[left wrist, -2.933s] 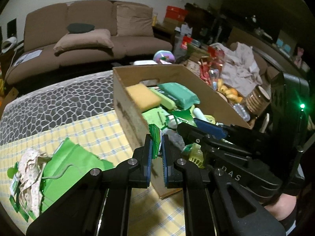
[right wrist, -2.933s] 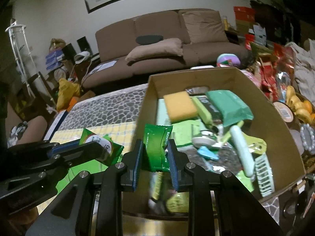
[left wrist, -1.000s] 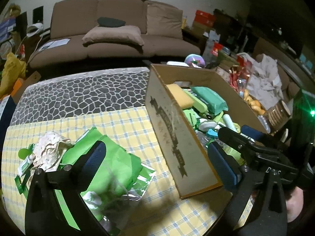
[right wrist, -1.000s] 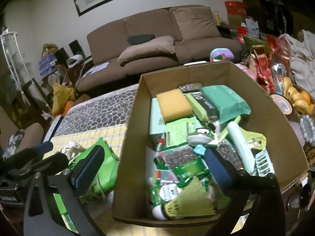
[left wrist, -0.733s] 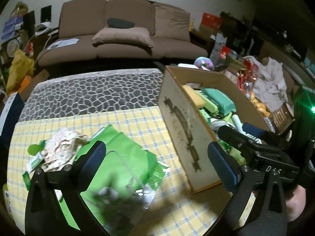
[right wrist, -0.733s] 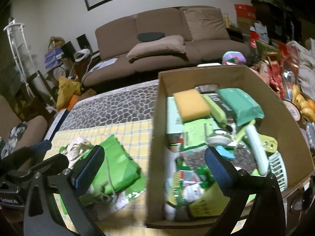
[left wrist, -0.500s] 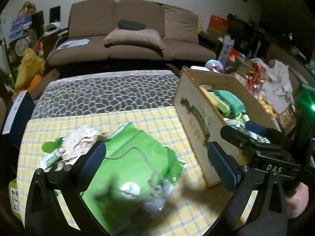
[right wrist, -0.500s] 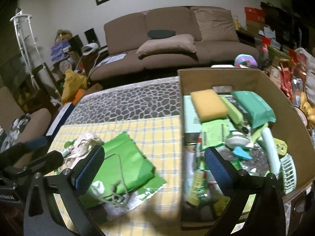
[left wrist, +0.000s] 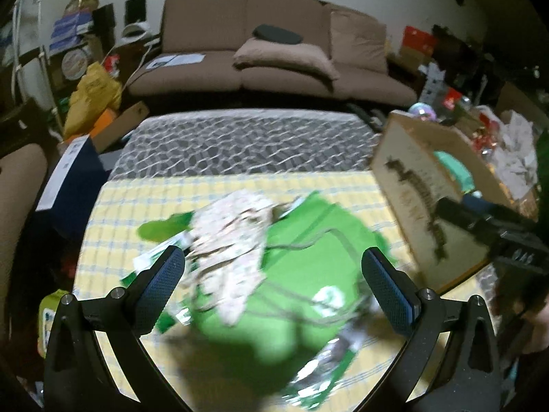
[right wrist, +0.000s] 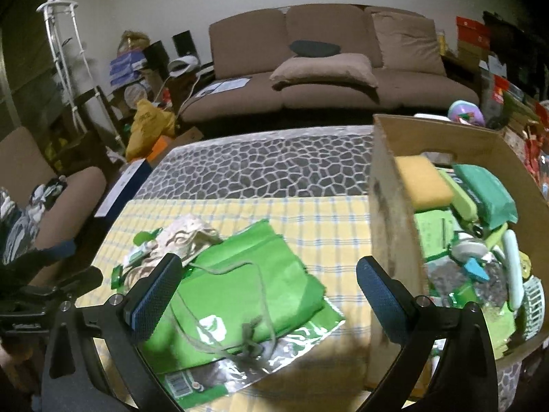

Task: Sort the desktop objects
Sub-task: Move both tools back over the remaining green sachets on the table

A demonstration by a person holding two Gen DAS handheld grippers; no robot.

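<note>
Desktop clutter fills the left wrist view, though blurred: one green fabric bag [left wrist: 302,274] with a thin grey drawstring lies flat on the yellow checked cloth of the tabletop [left wrist: 219,189], and one crumpled, pale patterned cloth [left wrist: 230,240] rests on the bag's left part. Shiny foil wrapper [left wrist: 326,370] pokes out from under the bag's near edge. One cardboard box [left wrist: 418,185] with a dark printed side stands at the right. The left gripper [left wrist: 274,281] hangs above the bag, its two blue-padded fingers spread wide and empty.

From the right wrist view, the same bag [right wrist: 247,274] is sharper: smooth, folded, with a white logo patch, lying on a green-and-silver foil packet [right wrist: 260,360]. The patterned cloth [right wrist: 178,240] touches the bag's far left corner. The box [right wrist: 391,206] is open-topped and packed; one yellow rectangular sponge [right wrist: 425,182], one teal soft pack [right wrist: 487,189] and one white ribbed comb-like piece [right wrist: 533,302] show among the contents. The right gripper [right wrist: 267,292] is spread wide, holding nothing, above the bag.
</note>
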